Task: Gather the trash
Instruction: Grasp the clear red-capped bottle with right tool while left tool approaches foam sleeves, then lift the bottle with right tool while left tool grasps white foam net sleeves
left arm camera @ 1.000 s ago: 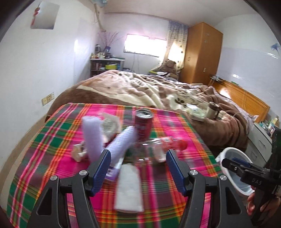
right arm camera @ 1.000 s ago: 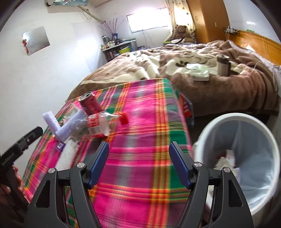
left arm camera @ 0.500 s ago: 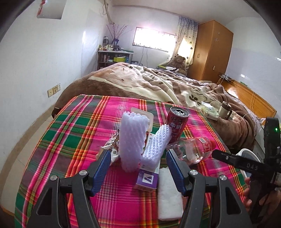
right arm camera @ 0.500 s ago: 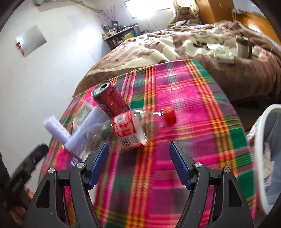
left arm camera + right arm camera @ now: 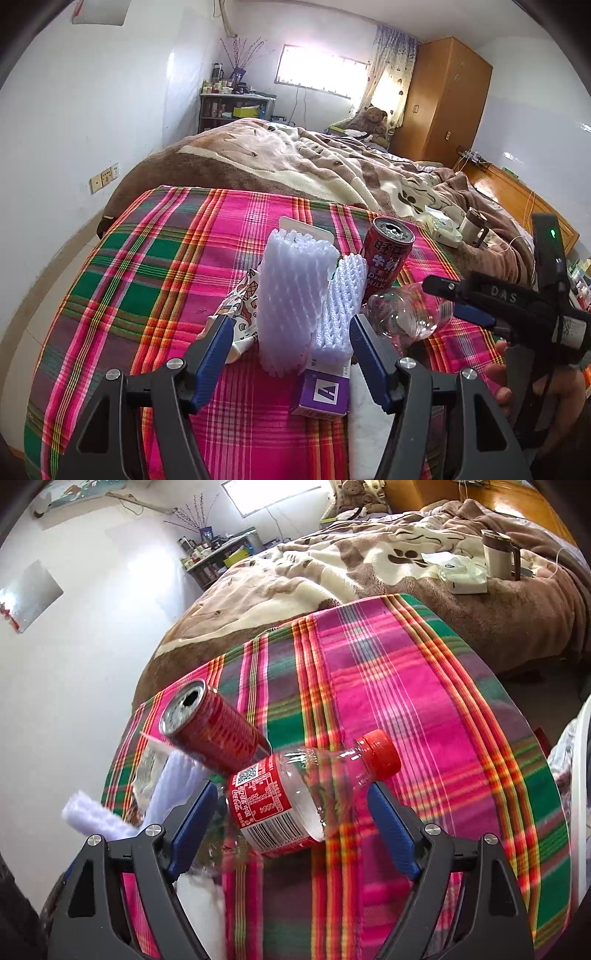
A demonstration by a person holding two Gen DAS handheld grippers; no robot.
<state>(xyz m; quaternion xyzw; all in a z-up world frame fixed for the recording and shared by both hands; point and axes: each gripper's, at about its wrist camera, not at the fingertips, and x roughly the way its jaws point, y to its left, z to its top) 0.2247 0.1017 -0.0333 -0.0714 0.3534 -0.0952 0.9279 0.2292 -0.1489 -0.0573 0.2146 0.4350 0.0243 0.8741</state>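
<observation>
The right claw (image 5: 291, 812) is opening around the plastic bottle (image 5: 295, 797), which lies beside the red can (image 5: 218, 731) on the plaid table (image 5: 388, 686). The left claw (image 5: 290, 334), apart, seemingly untouching, brackets the foam sleeves (image 5: 291, 295) left of the can.

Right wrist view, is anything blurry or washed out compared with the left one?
Right wrist view: the red can and white foam netting smear with motion, and the window blows out. Left wrist view: sharp, though its window glares too.

Bright daylight from the blown-out window (image 5: 321, 75); fisheye bends and darkens the edges; the can (image 5: 214, 727) is motion-blurred.
</observation>
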